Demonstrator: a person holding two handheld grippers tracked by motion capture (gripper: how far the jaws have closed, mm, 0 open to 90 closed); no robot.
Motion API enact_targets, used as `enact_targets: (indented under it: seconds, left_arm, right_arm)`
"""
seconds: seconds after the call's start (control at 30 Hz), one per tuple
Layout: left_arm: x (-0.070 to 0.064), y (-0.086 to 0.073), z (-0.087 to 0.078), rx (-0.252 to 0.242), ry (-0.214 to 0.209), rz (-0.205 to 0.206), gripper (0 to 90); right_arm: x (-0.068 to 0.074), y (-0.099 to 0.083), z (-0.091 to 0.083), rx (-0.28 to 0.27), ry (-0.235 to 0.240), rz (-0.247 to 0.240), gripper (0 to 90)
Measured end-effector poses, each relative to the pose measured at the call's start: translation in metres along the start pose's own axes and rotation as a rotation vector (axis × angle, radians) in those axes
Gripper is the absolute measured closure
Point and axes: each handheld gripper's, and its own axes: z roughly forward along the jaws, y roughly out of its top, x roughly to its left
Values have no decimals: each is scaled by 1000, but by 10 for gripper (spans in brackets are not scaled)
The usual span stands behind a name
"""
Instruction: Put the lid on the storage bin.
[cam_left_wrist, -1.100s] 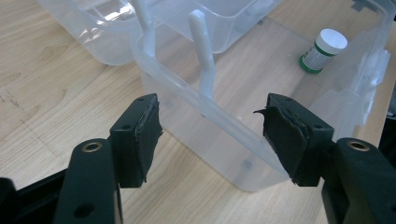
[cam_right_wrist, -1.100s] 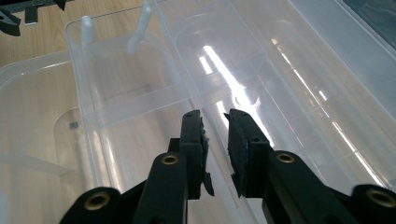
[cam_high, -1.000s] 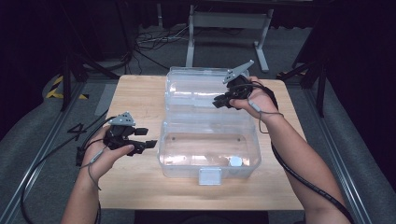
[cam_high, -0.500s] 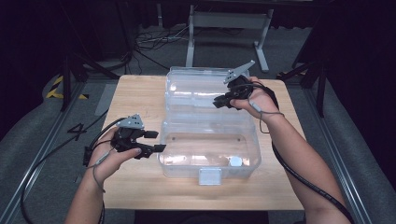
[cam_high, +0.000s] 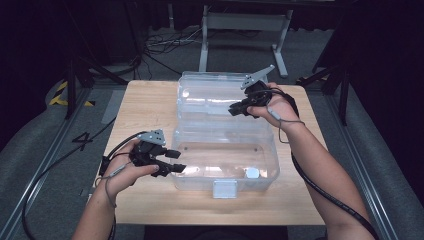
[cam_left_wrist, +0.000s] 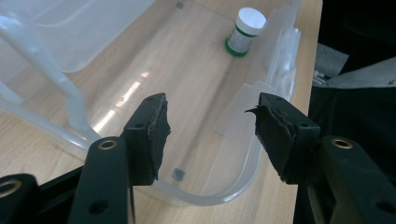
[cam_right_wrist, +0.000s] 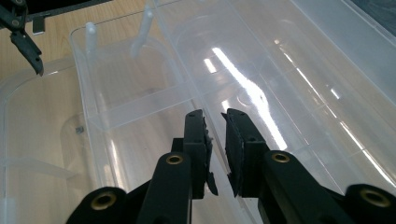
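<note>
We have a clear plastic box (cam_high: 225, 150) lying open at the centre of the worktop (cam_high: 145, 105), its lid (cam_high: 215, 97) folded back toward twelve o'clock. Our right gripper (cam_high: 235, 110) sits at the lid's edge near two o'clock; its fingers (cam_right_wrist: 196, 140) stand nearly together with only a thin gap, about the clear wall, though we cannot tell whether they truly pinch it. Our left gripper (cam_high: 177, 161) waits at the box's nine o'clock rim, fingers (cam_left_wrist: 152, 135) wide apart and holding nothing. A small white-capped bottle (cam_left_wrist: 243, 31) stands inside the box near the front wall. To do this well, we judge we should steady the base with the left while the right swings the lid slowly, keeping the bottle upright.
</note>
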Motion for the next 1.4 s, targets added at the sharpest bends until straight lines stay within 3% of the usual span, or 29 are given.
enact_targets:
  seconds: [0.2, 0.6, 0.87, 1.0, 1.1, 1.4]
  left_arm:
    - [-5, 1, 8, 36, -42, 20, 465]
    - [-7, -1, 28, 98, -107, 9, 555]
    - [-8, -2, 35, 142, -157, 5, 673]
    - [-9, -2, 36, 177, -151, 15, 747]
    - [-11, -1, 37, 185, -139, 33, 752]
    - [-12, -2, 38, 185, -130, 30, 752]
  right_arm:
    - [0, -1, 0, -4, 0, 4, 788]
    - [0, -1, 0, -8, 7, 14, 788]
    - [0, -2, -1, -13, 5, 17, 787]
    - [0, -3, -1, -17, 7, 19, 787]
    - [1, -3, -1, -17, 3, 19, 787]
    - [3, -4, -1, -23, 14, 27, 789]
